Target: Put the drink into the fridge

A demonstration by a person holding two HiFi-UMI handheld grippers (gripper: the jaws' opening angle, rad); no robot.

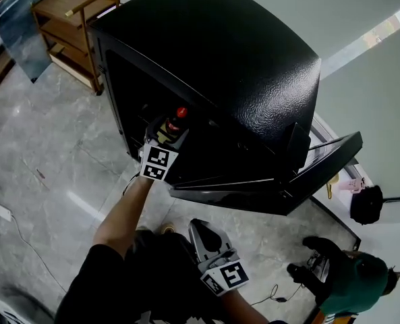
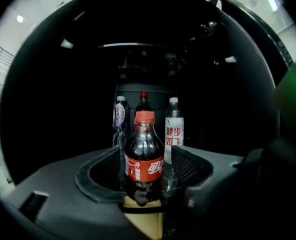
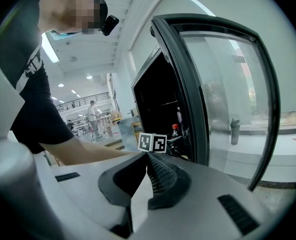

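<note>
The left gripper is reaching into the open black fridge at mid-frame in the head view, its jaws grasping an upright cola bottle low between them. Three more bottles are standing behind it, deeper inside. The right gripper is hanging back at the lower centre, jaws clenched on nothing, beside the open door.
</note>
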